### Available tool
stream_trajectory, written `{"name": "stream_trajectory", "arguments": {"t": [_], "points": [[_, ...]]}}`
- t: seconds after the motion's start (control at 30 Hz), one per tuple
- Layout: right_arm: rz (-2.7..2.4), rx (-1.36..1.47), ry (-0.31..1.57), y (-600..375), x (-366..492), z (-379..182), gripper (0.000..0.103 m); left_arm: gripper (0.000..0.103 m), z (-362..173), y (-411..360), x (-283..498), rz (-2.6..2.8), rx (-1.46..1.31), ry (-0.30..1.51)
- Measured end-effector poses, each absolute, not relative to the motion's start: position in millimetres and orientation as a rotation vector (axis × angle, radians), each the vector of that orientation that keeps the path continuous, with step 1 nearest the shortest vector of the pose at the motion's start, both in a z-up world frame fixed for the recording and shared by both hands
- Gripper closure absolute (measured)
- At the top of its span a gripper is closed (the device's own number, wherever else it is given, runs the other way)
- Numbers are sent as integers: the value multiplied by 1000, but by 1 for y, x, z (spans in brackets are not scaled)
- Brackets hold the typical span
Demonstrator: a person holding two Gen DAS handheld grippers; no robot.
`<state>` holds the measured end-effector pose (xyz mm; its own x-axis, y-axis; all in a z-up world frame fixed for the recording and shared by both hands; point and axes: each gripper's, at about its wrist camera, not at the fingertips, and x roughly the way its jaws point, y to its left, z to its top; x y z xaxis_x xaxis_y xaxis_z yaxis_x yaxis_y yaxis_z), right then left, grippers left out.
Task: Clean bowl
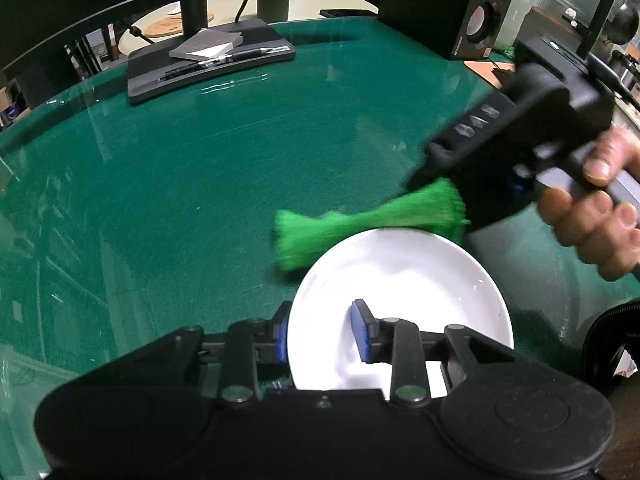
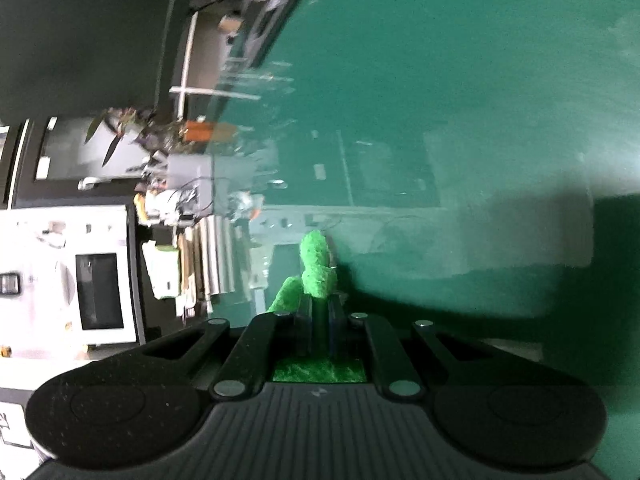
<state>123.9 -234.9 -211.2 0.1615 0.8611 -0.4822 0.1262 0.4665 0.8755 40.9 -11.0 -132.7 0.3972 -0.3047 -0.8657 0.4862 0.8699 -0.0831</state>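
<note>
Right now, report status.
Left gripper clamped on white bowl rim. Right gripper shut on green cloth, beyond bowl's far edge. Nothing obstructing.

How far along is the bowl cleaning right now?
Done: the left gripper has the white bowl clamped by its rim, one finger inside, one outside, and the right gripper is shut on the green cloth. In hand: the cloth hangs at the bowl's far rim, above the green table. Left: wiping the inside; the bowl looks white, but I cannot tell if it has been wiped.
</note>
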Motion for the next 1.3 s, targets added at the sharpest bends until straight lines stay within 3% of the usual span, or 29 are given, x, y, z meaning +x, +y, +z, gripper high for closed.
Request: {"name": "stream_trajectory", "arguments": {"t": [0.33,0.47,0.57,0.63,0.7,1.17,1.3], "points": [[630,995,1322,-250,120,-214,94,68,-127,0,21,-343,68,1083],[643,992,1324,-250,119,-217,94,80,-128,-7,7,-256,61,1093],[654,995,1321,-249,119,-219,94,81,-127,-11,1,-186,42,1083],[662,997,1320,-249,118,-220,94,79,-126,-12,0,-131,1,1080],[669,998,1318,-249,118,-221,94,67,-126,-13,1,-85,-23,1080],[636,883,1258,-243,106,-208,94,60,-126,-16,20,-136,36,1086],[592,892,1243,-246,98,-207,94,50,-128,-13,22,-203,70,1078]]}}
